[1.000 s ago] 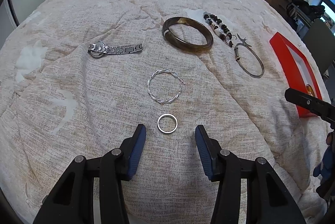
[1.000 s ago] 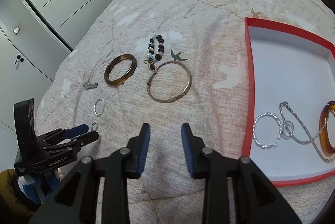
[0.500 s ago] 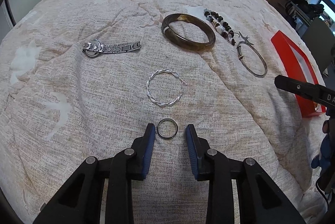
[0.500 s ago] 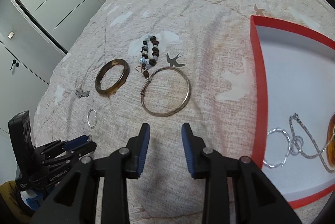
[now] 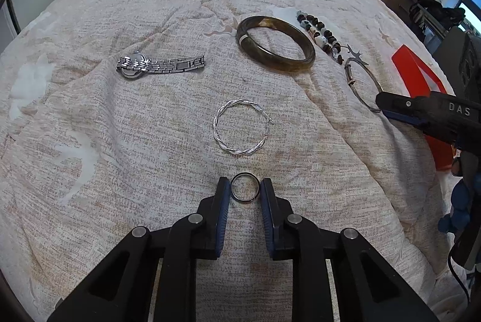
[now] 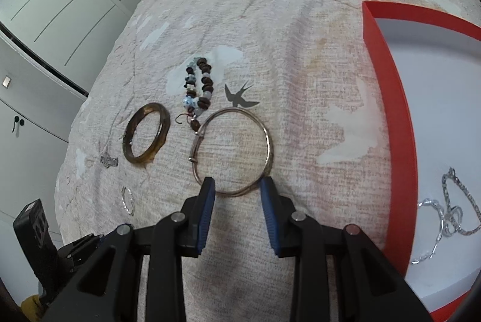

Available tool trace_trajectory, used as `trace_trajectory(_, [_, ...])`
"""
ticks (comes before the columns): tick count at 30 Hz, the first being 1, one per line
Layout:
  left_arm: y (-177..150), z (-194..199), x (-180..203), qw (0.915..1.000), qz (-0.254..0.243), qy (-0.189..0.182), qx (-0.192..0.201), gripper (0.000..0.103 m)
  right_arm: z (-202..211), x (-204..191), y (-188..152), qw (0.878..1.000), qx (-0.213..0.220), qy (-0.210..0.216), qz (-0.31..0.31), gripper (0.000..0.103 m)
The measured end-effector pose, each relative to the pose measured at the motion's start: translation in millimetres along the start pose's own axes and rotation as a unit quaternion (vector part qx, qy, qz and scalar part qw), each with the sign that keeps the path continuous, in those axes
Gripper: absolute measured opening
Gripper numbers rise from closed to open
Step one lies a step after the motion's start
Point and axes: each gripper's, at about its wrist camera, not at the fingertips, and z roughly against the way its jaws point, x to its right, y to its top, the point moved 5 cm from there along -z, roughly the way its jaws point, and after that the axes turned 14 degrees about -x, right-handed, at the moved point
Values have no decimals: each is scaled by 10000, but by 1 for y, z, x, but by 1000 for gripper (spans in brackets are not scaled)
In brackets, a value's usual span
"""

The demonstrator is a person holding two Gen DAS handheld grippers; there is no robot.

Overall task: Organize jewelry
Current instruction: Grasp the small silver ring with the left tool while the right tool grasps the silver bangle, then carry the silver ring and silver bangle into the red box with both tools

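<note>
Closing squarely on the ring point(image 5: 245, 187), low centre, suits the left gripper point(image 5: 245, 186), jaws open astride it; right gripper point(image 6: 237, 186) jaws open over the bangle point(image 6: 233, 152).

Left wrist fisheye: low over the bedspread point(image 5: 120, 141), looking forward along the left gripper point(image 5: 245, 188) at the frame's bottom centre, towards the headboard at the top edge. Near to the cloth; small ring point(image 5: 245, 188) right at the fingertips. Right gripper point(image 5: 390, 108) entering at the right edge.

Right wrist fisheye: also low and close, angled forward across the bed, wardrobe doors point(image 6: 60, 6) in the upper left, red tray point(image 6: 390, 99) along the right side.

Shared by both: brown bangle point(image 5: 276, 43) point(image 6: 146, 137), beaded bracelet point(image 5: 320, 35) point(image 6: 200, 89), thin metal bangle point(image 5: 360, 81) point(image 6: 233, 152), twisted hoop point(image 5: 240, 126) point(image 6: 128, 200).
</note>
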Motion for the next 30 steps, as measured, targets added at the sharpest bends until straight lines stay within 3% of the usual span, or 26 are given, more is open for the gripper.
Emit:
trace_trajectory(14, [-1,-1,-4,10000,22,-48,15,20,-25,0,18,9982,-109,-574,-163,27])
trace_trajectory(16, [-1,-1,-4,10000,33,-30,29,20,-25,-3,18,9970,-95,-763,-29,16])
trace_trajectory(19, [-2,1,-3,10000,46,-42,66,20,-22,-6,16,9963,-85,-845,121,10])
trace_trajectory(30, [-12,18,-3,9998,75,-68,181,20,4,-23,-14,9905,90,-1104,819,4])
